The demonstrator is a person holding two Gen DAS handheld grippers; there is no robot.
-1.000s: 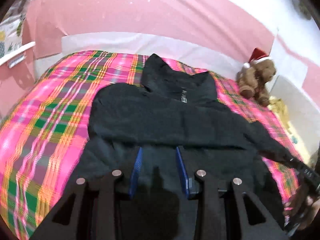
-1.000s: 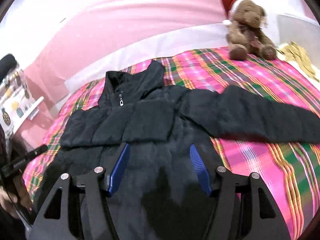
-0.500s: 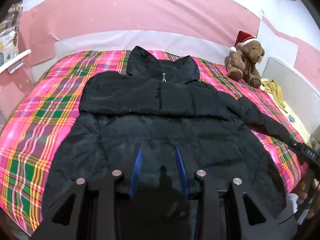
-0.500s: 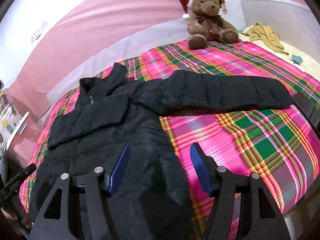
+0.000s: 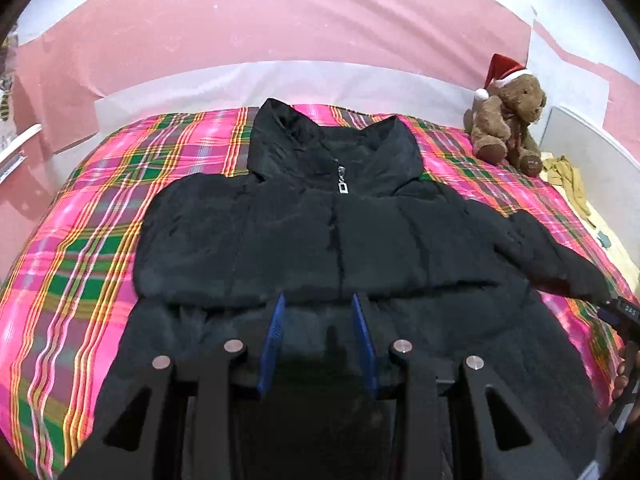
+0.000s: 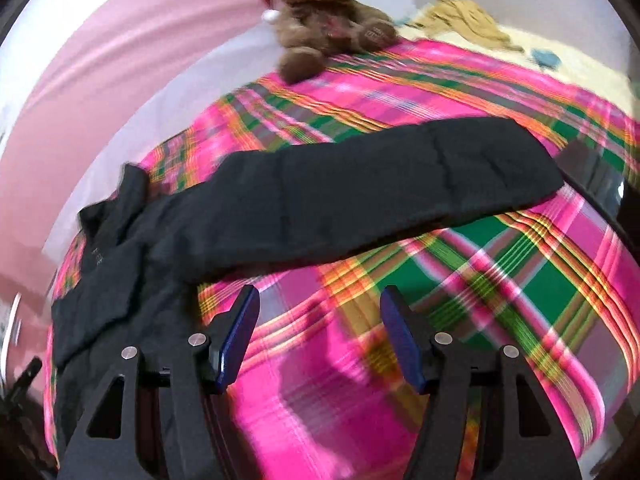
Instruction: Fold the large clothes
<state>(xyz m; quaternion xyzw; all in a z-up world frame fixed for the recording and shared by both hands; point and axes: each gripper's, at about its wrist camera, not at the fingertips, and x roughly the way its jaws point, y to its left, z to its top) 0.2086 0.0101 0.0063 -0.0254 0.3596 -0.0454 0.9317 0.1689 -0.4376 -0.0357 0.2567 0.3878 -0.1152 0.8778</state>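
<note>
Left wrist view: we list a black padded jacket, spread front-up on a pink plaid blanket, collar at the far end, zip pull just below the collar; one sleeve lies folded across the jacket's chest, the other runs off to the jacket's right; a teddy bear in a red hat sits beyond the jacket's right shoulder; our left gripper hangs over the jacket's lower front, jaws partly apart, nothing between them.

Right wrist view, blurred: the jacket's outstretched sleeve lies flat across the blanket; the bear sits beyond the sleeve; our right gripper hangs over bare blanket just nearer than the sleeve, jaws wide, empty.
</note>
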